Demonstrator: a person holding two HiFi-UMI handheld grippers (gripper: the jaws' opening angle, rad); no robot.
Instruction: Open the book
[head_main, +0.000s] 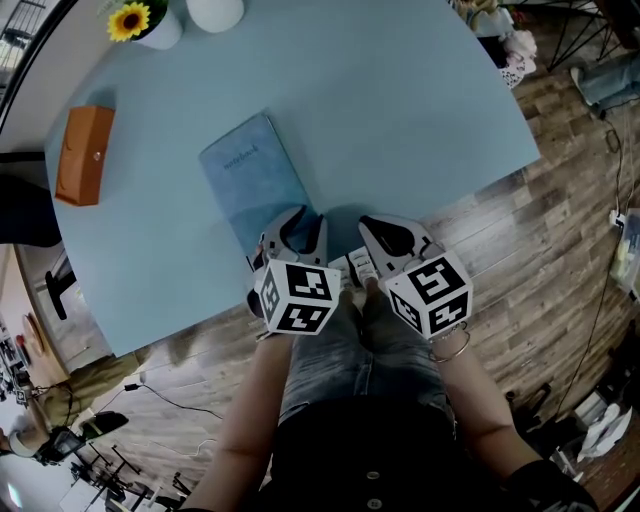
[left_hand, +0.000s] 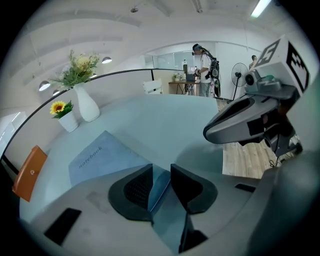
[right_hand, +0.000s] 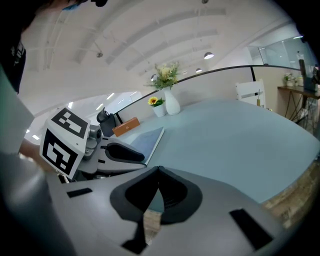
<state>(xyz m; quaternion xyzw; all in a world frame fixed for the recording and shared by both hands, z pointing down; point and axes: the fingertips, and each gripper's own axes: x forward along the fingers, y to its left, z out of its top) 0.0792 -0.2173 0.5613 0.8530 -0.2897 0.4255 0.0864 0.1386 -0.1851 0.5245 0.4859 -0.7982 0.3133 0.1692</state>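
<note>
Item 1: pale blue rectangular notebook (head_main: 258, 180), closed, cover up, flat on the table. It sits toward the near edge, left of the middle, with its long sides slanting toward the far left corner.

Item 2: left tongs (head_main: 300, 225), at the notebook's near end by the table's near edge. The jaws stand slightly apart, and a corner of the cover shows in the gap between them; whether they touch it cannot be told.

Item 3: right tongs (head_main: 375, 228), just beside the left pair over the near edge, tips pressed together with nothing held.

Item 4: light blue round-edged table (head_main: 400, 110)

Item 5: orange rectangular box (head_main: 84, 155), at the left edge, well apart from the notebook.

Item 6: small white pot with a yellow sunflower (head_main: 145, 22), at the far left corner, with a white rounded vase (head_main: 214, 12) just beside it
</note>
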